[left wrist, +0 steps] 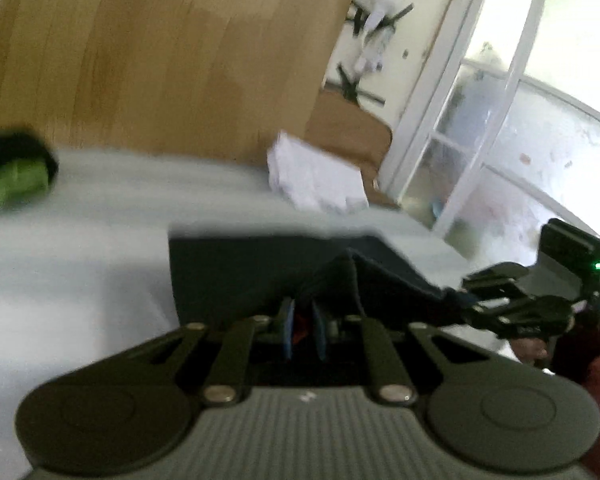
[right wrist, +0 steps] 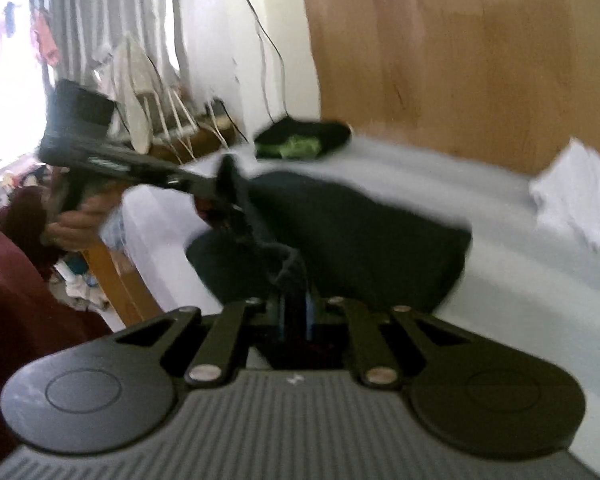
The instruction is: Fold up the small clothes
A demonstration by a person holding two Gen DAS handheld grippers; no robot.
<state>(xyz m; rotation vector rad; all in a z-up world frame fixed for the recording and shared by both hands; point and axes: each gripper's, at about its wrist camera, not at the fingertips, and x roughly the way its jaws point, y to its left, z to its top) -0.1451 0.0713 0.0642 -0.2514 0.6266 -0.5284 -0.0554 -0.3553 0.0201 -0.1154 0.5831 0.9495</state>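
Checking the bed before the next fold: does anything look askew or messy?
Nothing stands out. The dark garment is lifted at one edge by both grippers; the white folded pile and green-black garment lie on the sheet.

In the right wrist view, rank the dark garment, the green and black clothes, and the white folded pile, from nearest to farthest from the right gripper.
1. Dark garment, pinched in the right gripper.
2. White folded pile, far right on the bed.
3. Green and black clothes, at the far edge by the headboard.
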